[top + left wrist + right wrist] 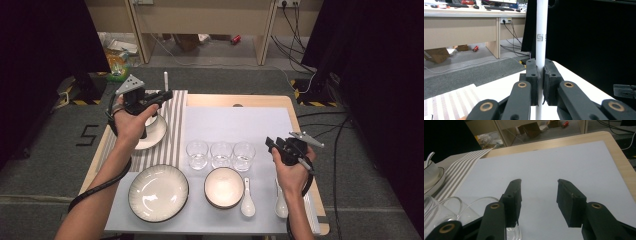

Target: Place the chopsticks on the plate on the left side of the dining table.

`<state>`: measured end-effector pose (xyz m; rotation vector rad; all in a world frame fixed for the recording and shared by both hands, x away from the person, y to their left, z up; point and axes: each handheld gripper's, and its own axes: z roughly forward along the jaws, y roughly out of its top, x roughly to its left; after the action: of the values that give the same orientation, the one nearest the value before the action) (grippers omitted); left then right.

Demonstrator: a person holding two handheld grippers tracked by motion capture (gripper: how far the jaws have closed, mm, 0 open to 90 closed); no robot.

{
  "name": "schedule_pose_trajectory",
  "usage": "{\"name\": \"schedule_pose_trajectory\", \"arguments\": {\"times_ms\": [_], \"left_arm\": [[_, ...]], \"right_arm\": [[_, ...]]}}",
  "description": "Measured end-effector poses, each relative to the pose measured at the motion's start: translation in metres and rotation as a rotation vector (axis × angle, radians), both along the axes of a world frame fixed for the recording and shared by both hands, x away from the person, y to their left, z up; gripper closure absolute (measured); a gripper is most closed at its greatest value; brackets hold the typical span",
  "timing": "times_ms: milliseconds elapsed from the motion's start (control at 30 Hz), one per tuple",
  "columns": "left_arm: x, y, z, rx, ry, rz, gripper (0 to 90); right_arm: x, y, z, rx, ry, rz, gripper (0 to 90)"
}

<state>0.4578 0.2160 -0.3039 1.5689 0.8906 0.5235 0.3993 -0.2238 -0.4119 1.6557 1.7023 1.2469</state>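
The left gripper (167, 93) is clamped on a thin white stick (165, 80), most likely a chopstick, and holds it above the far left of the table (260, 100), over the striped mat (175, 125). In the left gripper view the jaws press flat on both sides of the stick (541, 37), whose long axis runs straight up and down through them, with most of its length above the grip and a short end below. That upright axis is what the next move turns on: to lay the stick down, I judge the hand must roll it level first. Below and just near of that gripper sits a small white dish (152, 134) on the mat. The right gripper (271, 145) hangs over the right side of the pale sheet (235, 120), jaws apart with nothing between them; in its own view the open jaws (539, 195) face bare sheet, with glass rims at their lower left. The left hand alone has the stick, and the right is well apart from it. Three glasses (220, 154) stand in a row at mid-table, a large plate (158, 192) and a bowl (223, 187) lie nearer, and two spoons (247, 200) lie to the bowl's right. Open room is the far part of the sheet, beyond the glasses; the near half is crowded, so a low sweep there risks the glass rims.
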Motion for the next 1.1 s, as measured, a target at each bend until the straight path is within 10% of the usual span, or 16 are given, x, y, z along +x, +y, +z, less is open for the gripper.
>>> {"name": "schedule_pose_trajectory", "arguments": {"times_ms": [1100], "left_arm": [[-0.02,0.031,-0.014,0.002,0.006,0.034,83.4]], "right_arm": [[-0.001,-0.001,-0.003,0.002,0.001,0.0,54.7]]}}
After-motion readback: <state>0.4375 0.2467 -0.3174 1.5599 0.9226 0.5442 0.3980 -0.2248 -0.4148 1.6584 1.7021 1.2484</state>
